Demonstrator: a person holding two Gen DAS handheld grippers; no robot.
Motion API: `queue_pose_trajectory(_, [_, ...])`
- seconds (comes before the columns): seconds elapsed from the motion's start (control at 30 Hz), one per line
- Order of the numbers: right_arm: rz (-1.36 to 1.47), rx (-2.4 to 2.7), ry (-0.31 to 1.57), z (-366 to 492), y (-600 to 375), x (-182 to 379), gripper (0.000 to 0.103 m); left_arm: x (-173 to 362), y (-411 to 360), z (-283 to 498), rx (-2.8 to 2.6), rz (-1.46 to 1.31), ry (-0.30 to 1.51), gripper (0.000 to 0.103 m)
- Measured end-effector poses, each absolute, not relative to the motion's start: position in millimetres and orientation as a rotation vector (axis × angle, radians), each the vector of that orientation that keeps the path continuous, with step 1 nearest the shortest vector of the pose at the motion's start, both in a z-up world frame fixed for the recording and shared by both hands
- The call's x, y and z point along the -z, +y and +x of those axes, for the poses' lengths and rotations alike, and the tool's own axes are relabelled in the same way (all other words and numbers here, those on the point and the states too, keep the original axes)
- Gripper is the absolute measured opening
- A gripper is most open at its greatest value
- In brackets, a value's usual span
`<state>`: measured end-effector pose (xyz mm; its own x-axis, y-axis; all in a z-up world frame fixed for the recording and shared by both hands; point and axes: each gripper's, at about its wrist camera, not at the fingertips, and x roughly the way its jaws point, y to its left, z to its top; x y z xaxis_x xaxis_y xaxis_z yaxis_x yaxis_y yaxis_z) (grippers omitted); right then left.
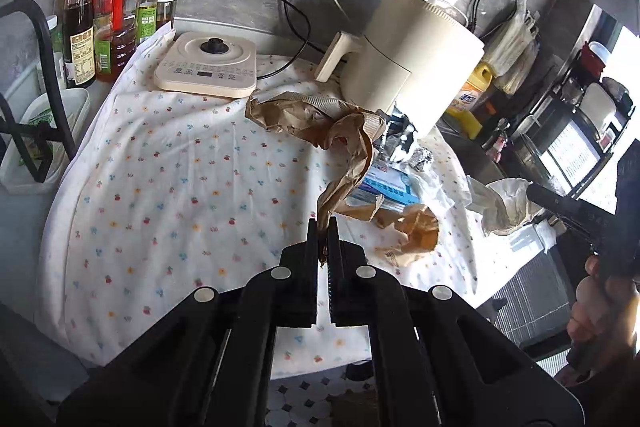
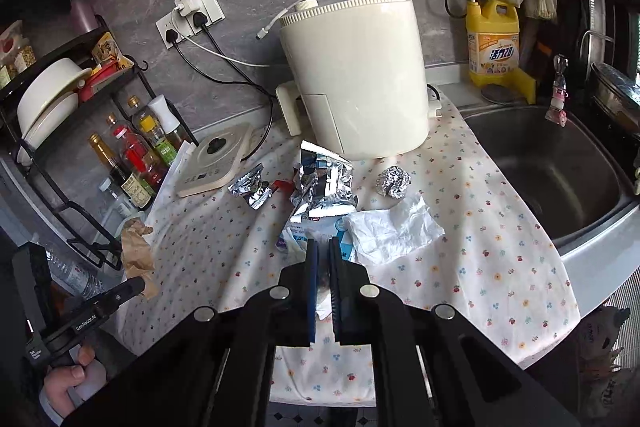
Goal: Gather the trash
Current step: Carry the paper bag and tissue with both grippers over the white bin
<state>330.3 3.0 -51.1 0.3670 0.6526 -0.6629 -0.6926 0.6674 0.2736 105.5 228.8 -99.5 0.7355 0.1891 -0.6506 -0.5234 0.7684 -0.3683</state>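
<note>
From the left wrist camera we see the left gripper with its two black fingers pressed together on the tail end of a crumpled brown paper bag. The bag hangs lifted above the white flower-print cloth and trails back toward the tall cream air fryer. Only this view shows a second scrap of brown paper lying on the cloth to the right of the fingers, and a crumpled white tissue at the tip of the right gripper, which enters from the right edge with a hand around its handle. A flat cream induction cooker sits at the far left of the cloth, near a row of sauce bottles.

From the right wrist camera we see what the bag hides in the other view: a torn silver foil wrapper, a smaller foil scrap left of it, a crumpled foil ball and a flat white paper napkin, all on the cloth in front of the air fryer. The right gripper has its fingers drawn close, with something white between them, though we cannot tell whether they truly grip it. A steel sink lies to the right, with a yellow detergent bottle behind it. The left gripper appears at the lower left, hand on the handle, brown paper at its tip.
</note>
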Motion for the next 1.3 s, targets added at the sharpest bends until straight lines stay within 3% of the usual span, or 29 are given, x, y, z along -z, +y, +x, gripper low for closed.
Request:
queue_pose_trajectory(0.63, [-0.004,-0.703,0.905,268.6,-228.4,95.0,0.006,96.4,25.0,85.1,-0.263,-0.495,0.69,0.005])
queue_pose_trajectory(1.3, [0.124,-0.313,1.142,209.5,-465.1,229.7,0.007,163.4,-167.2,120.8,0.072,-0.379,0.886,0.005])
